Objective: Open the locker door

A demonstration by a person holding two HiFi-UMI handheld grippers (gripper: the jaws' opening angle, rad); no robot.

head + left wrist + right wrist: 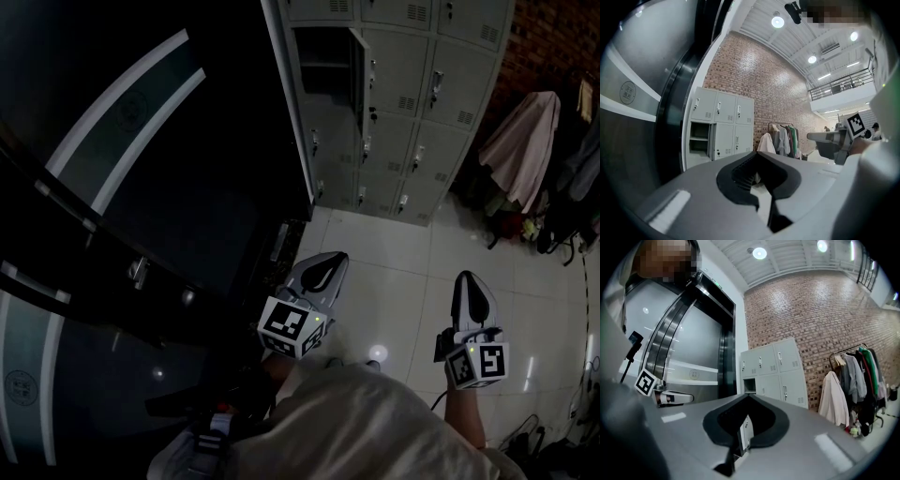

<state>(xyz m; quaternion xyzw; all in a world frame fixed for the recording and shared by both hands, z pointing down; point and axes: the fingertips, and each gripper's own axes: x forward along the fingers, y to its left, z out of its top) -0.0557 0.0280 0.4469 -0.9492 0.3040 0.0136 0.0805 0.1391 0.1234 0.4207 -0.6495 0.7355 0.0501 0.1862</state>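
A bank of grey lockers (403, 103) stands against the brick wall, some way ahead of both grippers. One compartment (326, 64) in its left column stands open, its door (357, 80) swung outward. It also shows in the left gripper view as the dark compartment (699, 139) and in the right gripper view as the small open compartment (750, 385). My left gripper (330, 259) hangs over the floor, its jaws (757, 153) slightly apart with nothing between them. To its right, my right gripper (466, 277) is shut and empty (749, 396). Neither touches the lockers.
A dark glossy wall (141, 187) with pale curved stripes runs along the left up to the lockers. A clothes rack (527, 141) with hanging garments stands right of the lockers. White floor tiles (394, 272) lie ahead, and cables (539, 433) lie at the lower right.
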